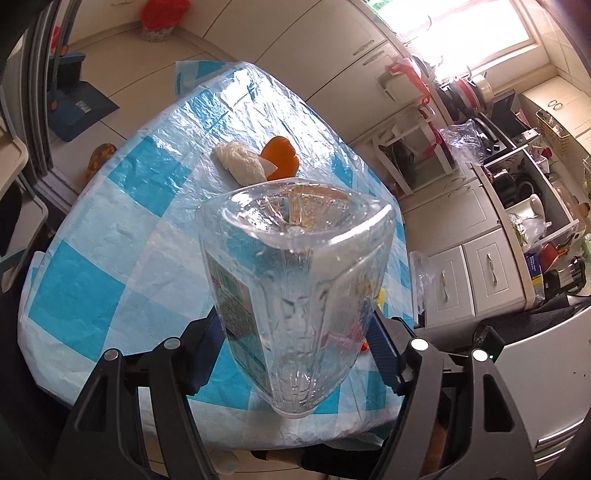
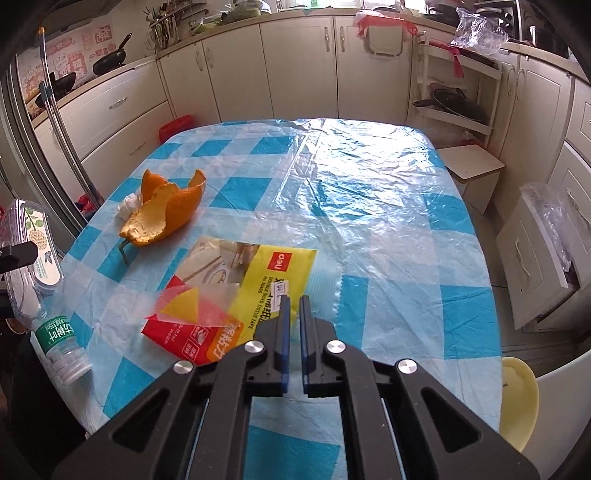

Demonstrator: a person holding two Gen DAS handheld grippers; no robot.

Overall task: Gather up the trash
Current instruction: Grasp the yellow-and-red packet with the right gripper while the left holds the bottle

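Note:
My left gripper (image 1: 295,332) is shut on a clear plastic bottle (image 1: 295,280) and holds it base-forward above the blue checked table (image 1: 92,280). The same bottle shows at the left edge of the right wrist view (image 2: 33,266), neck down. An orange peel (image 2: 166,210) and a white crumpled tissue (image 2: 129,205) lie on the table; both also show beyond the bottle in the left wrist view, the peel (image 1: 280,157) and the tissue (image 1: 240,162). A yellow and red tape wrapper (image 2: 236,291) lies just ahead of my right gripper (image 2: 293,299), whose fingers are nearly together and empty.
Kitchen cabinets (image 2: 295,62) surround the table. A small stool (image 2: 472,166) stands at the far right, a yellow stool (image 2: 517,398) at the near right. A red bin (image 1: 160,18) stands on the floor far off. A shelf rack (image 2: 458,96) holds pans.

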